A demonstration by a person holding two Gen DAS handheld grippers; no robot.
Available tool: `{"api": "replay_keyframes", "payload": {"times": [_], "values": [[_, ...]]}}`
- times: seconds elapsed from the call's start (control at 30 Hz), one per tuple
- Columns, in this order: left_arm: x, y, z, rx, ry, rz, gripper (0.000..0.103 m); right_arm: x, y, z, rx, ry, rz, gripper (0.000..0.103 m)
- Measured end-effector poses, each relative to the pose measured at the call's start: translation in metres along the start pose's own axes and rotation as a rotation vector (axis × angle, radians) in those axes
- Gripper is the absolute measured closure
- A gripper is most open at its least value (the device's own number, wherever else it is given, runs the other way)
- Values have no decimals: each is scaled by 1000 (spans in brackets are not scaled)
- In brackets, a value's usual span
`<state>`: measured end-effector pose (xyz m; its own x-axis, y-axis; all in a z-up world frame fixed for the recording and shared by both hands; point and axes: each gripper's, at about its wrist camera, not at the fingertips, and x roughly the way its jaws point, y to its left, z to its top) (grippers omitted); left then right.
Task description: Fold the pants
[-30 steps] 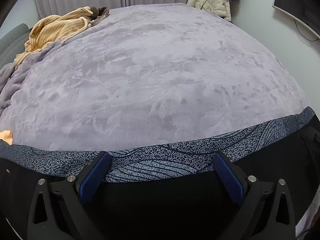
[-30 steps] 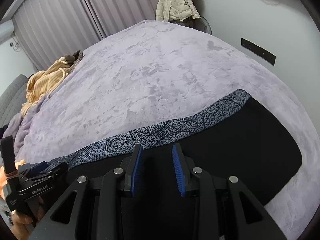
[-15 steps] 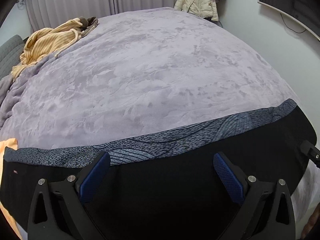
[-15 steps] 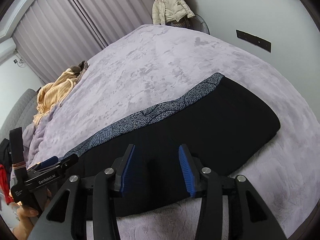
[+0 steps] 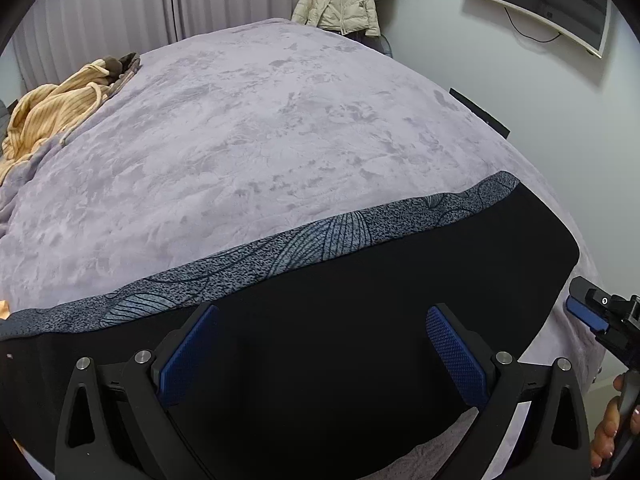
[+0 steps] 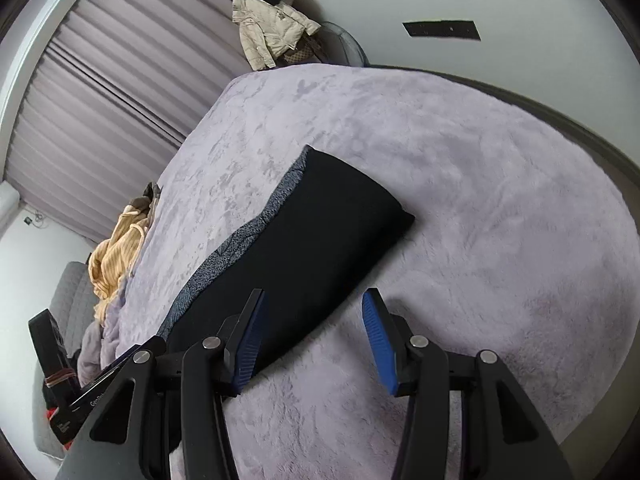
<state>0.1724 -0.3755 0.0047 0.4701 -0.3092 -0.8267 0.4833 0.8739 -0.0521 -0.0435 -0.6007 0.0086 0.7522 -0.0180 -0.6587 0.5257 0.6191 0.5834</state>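
Black pants (image 5: 360, 300) with a speckled grey-blue band (image 5: 320, 240) along the far edge lie flat across the lilac bed cover (image 5: 260, 140). My left gripper (image 5: 320, 348) hovers open above the pants' near half, with nothing between its blue pads (image 5: 188, 356). In the right wrist view the pants (image 6: 320, 232) stretch away to the upper left. My right gripper (image 6: 314, 336) stands open over their near right edge and the bare cover, holding nothing. It also shows as the right gripper (image 5: 588, 316) at the left wrist view's right edge, carried by a hand (image 5: 612, 432).
A yellow striped garment (image 5: 48, 116) is heaped at the bed's far left. A cream jacket (image 5: 340, 0) hangs at the far end by the curtains. A screen (image 5: 536, 0) is on the right wall. A grey sofa (image 6: 72, 296) stands to the left.
Both grippers have drawn back from the pants, so more of them shows. The right gripper's jaws have widened, and it has rolled and shifted toward the pants' right end.
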Motion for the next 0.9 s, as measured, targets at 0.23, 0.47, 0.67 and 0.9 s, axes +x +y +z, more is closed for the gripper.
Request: {"api": "replay_keyframes", "payload": {"times": [0.23,0.47,0.67,0.9], "values": [[12,-19,-2,18,26,4,0,23,-21,8,91,-11,62,50],[10,-30,4,-1,11,-48,0,52,-21,24,81,-41,106,71],[25,-45,5,-6,2,-304,0,47,-16,21,66,-85,159,87],[46,-35,-4,-19,37,-449,0,23,26,21,-80,-156,158,88]]}}
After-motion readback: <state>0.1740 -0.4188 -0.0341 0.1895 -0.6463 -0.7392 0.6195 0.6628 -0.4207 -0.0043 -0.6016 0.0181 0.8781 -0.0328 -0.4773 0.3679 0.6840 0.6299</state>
